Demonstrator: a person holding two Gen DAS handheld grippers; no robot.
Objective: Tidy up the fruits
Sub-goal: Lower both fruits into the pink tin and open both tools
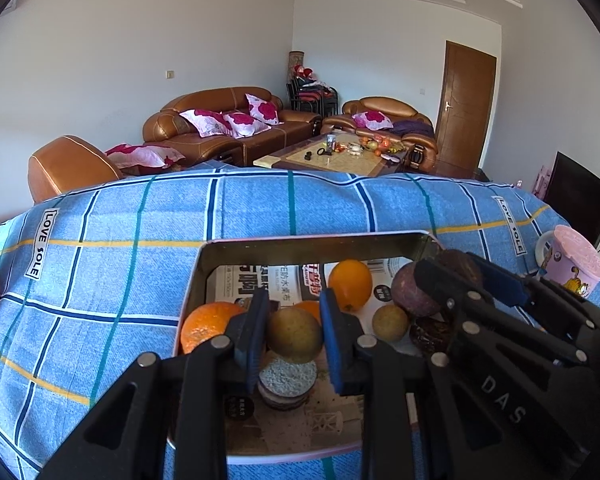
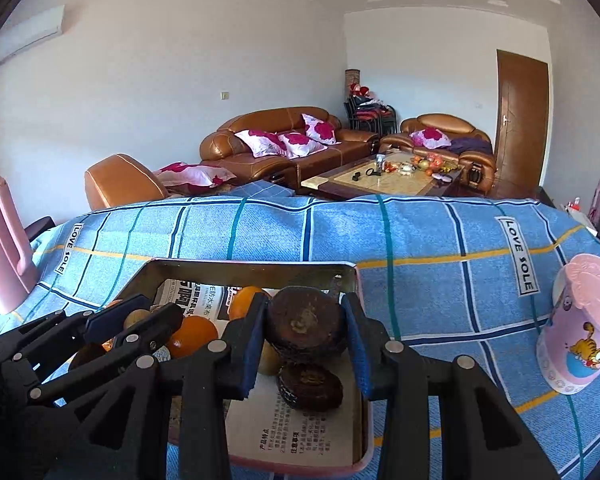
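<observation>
A metal tray (image 1: 300, 242) lined with newspaper sits on the blue checked cloth and holds oranges (image 1: 350, 284), small brown-yellow fruits and dark purple passion fruits. My left gripper (image 1: 295, 334) is shut on a brown-yellow round fruit (image 1: 295, 334) above a cut passion fruit half (image 1: 287, 380). My right gripper (image 2: 306, 330) is shut on a dark brown passion fruit (image 2: 306, 330) over the tray's right side (image 2: 350, 280), above another dark fruit (image 2: 310, 386). The right gripper also shows in the left wrist view (image 1: 456, 276), at the tray's right edge.
A pink lidded cup (image 2: 580, 320) with a cartoon cat stands on the cloth to the right of the tray. A pink jug (image 2: 0, 248) stands at the far left. Beyond the table are brown sofas (image 1: 228, 128) and a coffee table (image 1: 332, 154).
</observation>
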